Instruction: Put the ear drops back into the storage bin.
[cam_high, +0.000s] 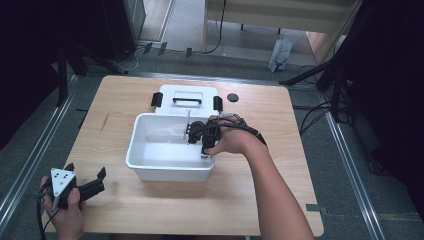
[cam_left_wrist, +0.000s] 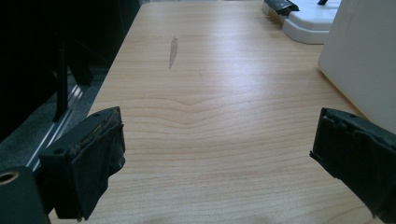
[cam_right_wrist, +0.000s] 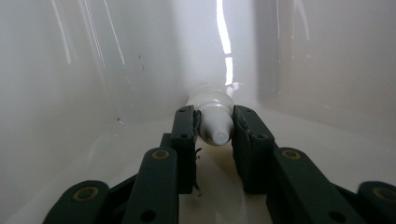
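- Right gripper (cam_right_wrist: 215, 128) reaches into the bin (cam_high: 145, 165); its jaws clamp a white tube (cam_right_wrist: 212, 116).
- Left gripper (cam_left_wrist: 219, 154) stands wide open, bare desk (cam_left_wrist: 210, 107) between its jaws.

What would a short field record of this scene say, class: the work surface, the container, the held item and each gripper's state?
surface: light wooden table
container: white plastic bin, open; white lid with black handle lies behind it
held item: small white plastic tube, inside the bin
right gripper: shut on the tube
left gripper: open, over the table's near left corner
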